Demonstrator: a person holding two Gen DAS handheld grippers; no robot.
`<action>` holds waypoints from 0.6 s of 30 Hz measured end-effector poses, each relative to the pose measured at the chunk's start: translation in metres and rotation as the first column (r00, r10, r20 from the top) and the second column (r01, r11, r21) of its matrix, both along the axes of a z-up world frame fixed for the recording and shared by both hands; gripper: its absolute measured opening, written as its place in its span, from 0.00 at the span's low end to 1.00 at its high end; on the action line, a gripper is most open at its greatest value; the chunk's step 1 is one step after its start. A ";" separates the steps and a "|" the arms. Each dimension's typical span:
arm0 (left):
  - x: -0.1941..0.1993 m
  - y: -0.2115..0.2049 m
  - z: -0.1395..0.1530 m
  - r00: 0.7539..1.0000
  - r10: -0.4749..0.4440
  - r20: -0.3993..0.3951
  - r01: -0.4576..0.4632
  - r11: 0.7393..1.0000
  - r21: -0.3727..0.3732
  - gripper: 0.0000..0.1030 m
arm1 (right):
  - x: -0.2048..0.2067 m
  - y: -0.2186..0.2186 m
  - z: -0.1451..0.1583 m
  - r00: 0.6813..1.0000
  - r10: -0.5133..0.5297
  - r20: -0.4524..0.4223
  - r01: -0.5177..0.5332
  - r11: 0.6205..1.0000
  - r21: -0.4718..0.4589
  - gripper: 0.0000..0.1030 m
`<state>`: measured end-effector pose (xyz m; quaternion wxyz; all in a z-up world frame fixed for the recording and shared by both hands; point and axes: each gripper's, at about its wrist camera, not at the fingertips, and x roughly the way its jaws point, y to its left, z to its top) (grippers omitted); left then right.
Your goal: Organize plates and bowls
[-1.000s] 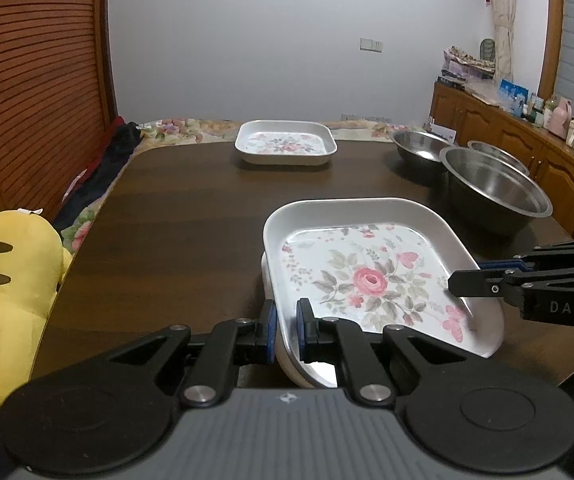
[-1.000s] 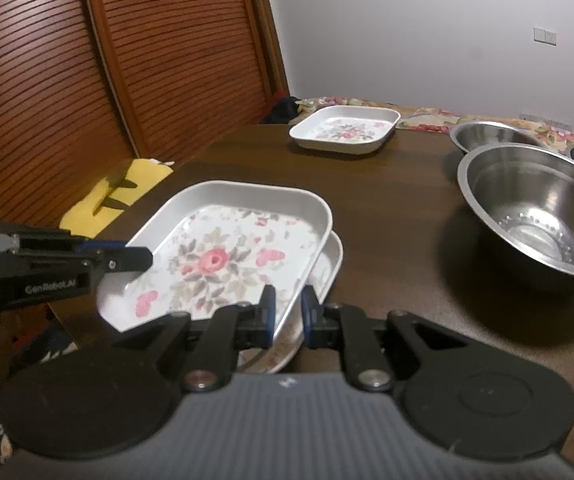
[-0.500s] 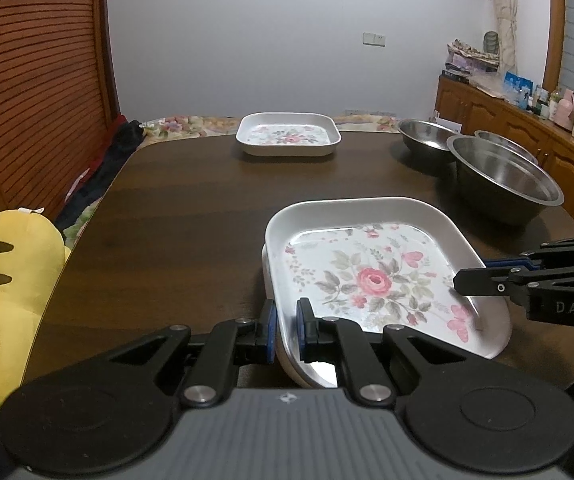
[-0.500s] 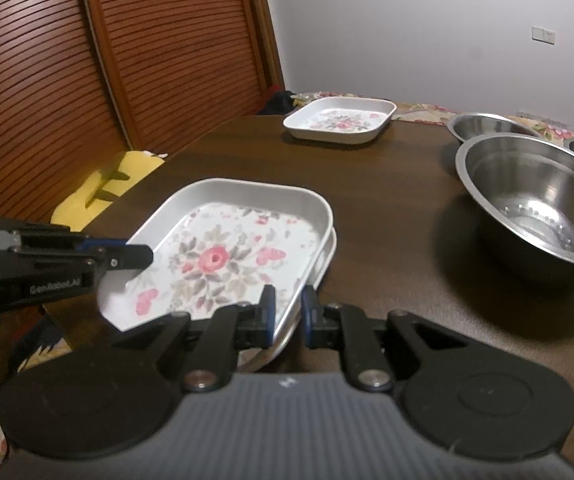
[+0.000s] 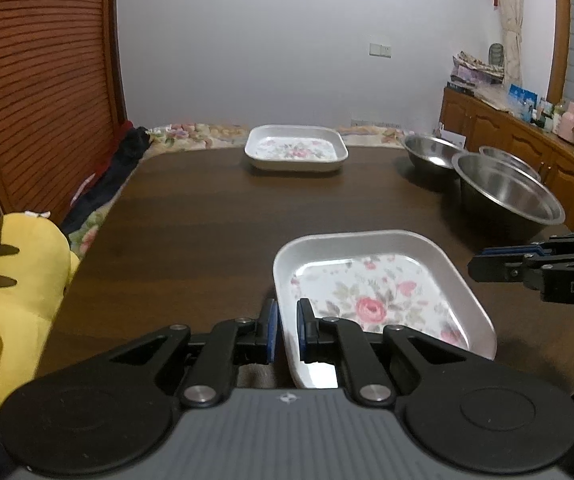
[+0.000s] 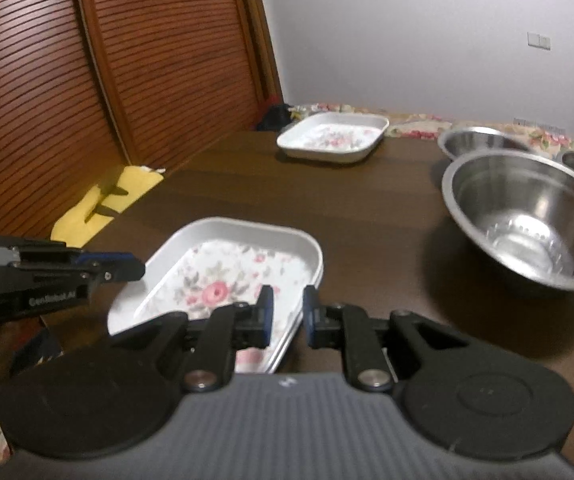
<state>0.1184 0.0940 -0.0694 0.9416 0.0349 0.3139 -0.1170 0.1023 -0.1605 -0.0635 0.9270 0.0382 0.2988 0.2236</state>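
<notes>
— Why does the left tool clamp the near rim of the floral plate?
— Its pads pinch that rim to carry or steady the plate low over the counter; probably it will join the far floral plate.
— And the right tool?
— Its pads straddle the plate's other rim with a gap showing — not pressing, I judge.
— What differs between views?
— The right view shows a second rim under the plate, so two may be stacked; the left view hides that but shows all three steel bowls.
</notes>
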 end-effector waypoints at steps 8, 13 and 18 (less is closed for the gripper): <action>0.003 -0.005 0.018 0.999 -0.002 0.043 0.001 1.000 0.020 0.12 | 0.000 -0.006 0.023 0.998 0.005 0.062 -0.005 1.000 -0.004 0.17; 0.012 -0.007 0.026 0.998 -0.011 0.055 0.010 0.999 0.031 0.12 | 0.008 -0.007 0.035 0.996 0.008 0.088 -0.008 1.000 -0.009 0.17; 0.028 -0.010 0.032 0.998 -0.020 0.065 0.017 0.999 0.047 0.12 | 0.023 -0.009 0.050 0.993 0.007 0.121 -0.006 1.000 -0.011 0.17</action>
